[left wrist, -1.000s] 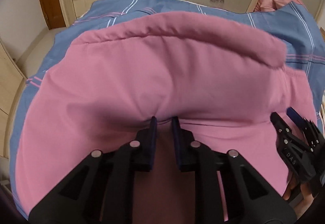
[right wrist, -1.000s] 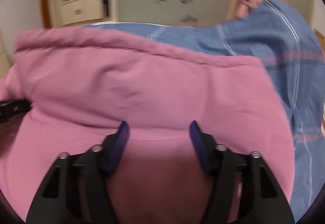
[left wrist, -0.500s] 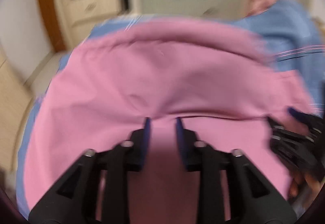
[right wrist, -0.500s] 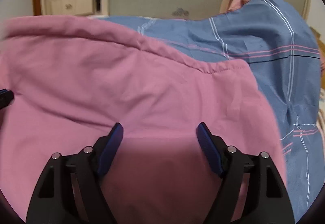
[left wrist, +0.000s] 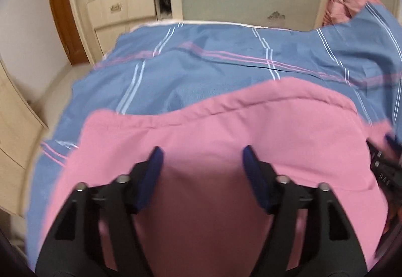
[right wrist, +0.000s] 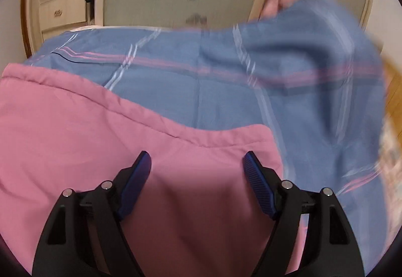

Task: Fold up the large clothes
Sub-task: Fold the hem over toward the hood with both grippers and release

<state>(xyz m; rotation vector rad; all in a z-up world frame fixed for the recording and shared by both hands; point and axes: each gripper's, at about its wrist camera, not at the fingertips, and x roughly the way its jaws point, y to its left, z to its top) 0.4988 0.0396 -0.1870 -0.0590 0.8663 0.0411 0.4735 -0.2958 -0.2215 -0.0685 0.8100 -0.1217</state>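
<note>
While both my left tongs [left wrist: 202,160] and right tongs [right wrist: 197,165] stand released, the pink garment [left wrist: 226,141] lies under them, its seamed edge [right wrist: 140,111] on the blue bedsheet [left wrist: 201,68].

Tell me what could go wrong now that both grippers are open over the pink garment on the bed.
1. The pink garment lies on a rumpled blue plaid bedsheet; a low pinch by the left gripper could catch the sheet too.
2. The garment's far seamed edge runs wavy, so the next fold may come out crooked.
3. With the right gripper open too, nothing pins the cloth, so the fold might slip.
</note>
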